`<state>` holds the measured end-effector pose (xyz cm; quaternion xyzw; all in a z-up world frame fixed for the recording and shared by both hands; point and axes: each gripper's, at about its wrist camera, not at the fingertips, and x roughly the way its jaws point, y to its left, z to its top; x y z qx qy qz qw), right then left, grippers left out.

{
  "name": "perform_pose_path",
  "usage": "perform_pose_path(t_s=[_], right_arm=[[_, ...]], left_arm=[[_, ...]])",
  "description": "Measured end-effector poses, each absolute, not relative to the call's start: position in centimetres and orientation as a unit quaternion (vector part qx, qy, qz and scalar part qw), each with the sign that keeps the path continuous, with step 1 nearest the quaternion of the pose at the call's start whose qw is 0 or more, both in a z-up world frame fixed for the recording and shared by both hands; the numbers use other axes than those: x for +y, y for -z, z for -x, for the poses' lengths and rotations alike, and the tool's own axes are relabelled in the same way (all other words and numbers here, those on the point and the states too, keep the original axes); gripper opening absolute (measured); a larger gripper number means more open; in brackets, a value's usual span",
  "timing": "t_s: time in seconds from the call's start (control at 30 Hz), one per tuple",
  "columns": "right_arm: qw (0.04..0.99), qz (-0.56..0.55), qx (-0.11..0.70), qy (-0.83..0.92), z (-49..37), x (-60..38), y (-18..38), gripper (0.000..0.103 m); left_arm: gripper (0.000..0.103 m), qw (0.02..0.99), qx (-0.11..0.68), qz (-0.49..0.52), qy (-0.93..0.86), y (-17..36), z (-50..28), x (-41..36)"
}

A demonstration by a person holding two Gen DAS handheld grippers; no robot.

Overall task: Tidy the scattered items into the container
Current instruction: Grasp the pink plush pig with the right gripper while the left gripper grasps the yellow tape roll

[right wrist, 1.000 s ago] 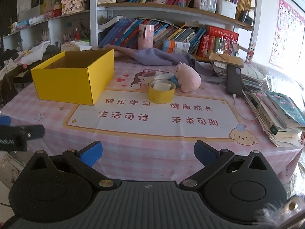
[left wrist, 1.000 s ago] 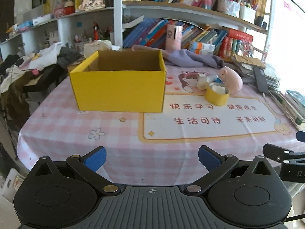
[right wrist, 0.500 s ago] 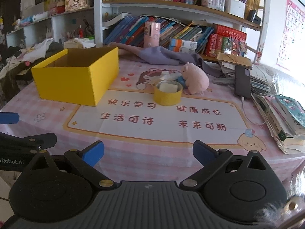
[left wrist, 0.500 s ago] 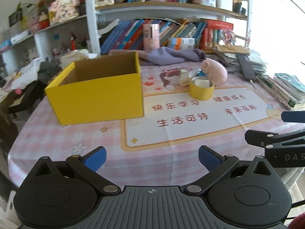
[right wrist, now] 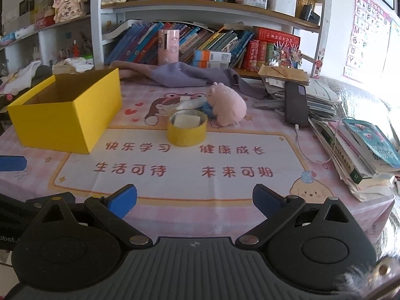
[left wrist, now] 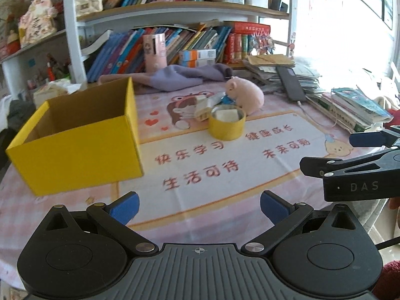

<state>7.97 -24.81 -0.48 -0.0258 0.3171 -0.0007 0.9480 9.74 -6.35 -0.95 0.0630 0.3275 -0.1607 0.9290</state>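
Note:
An open yellow box (left wrist: 75, 137) (right wrist: 67, 115) stands on the left of the pink tablecloth. A yellow tape roll (left wrist: 227, 125) (right wrist: 187, 130) with a white piece inside sits mid-table. Behind it lie a pink plush pig (left wrist: 246, 96) (right wrist: 226, 105) and small white and blue packets (left wrist: 212, 100) (right wrist: 192, 103). My left gripper (left wrist: 198, 206) is open and empty over the near table edge. My right gripper (right wrist: 195, 200) is open and empty too, and shows from the side in the left wrist view (left wrist: 350, 160).
A purple cloth (right wrist: 185, 75) lies at the back. A phone on a cable (right wrist: 296, 102) and stacked books (right wrist: 357, 150) fill the right side. A bookshelf (right wrist: 200, 7) stands behind the table. A pink cylinder (right wrist: 168, 47) stands by the books.
Both grippers have moved forward toward the table and stayed open. The left view has swung right, so the box now sits at the left and the right gripper shows larger.

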Motion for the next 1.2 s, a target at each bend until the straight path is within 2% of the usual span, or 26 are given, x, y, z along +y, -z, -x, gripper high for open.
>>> perform_pose_path(t_s=[0.6,1.2], right_arm=[[0.944,0.025,0.328,0.004,-16.7,-30.9,-0.5,0.101],[0.934,0.031,0.345,-0.085,-29.5,-36.1,1.3,0.101]], left_arm=[[0.103,0.922,0.338,-0.066,0.179,0.3,-17.3,-12.4],[0.103,0.902,0.411,-0.07,0.109,3.3,-26.9,-17.9]])
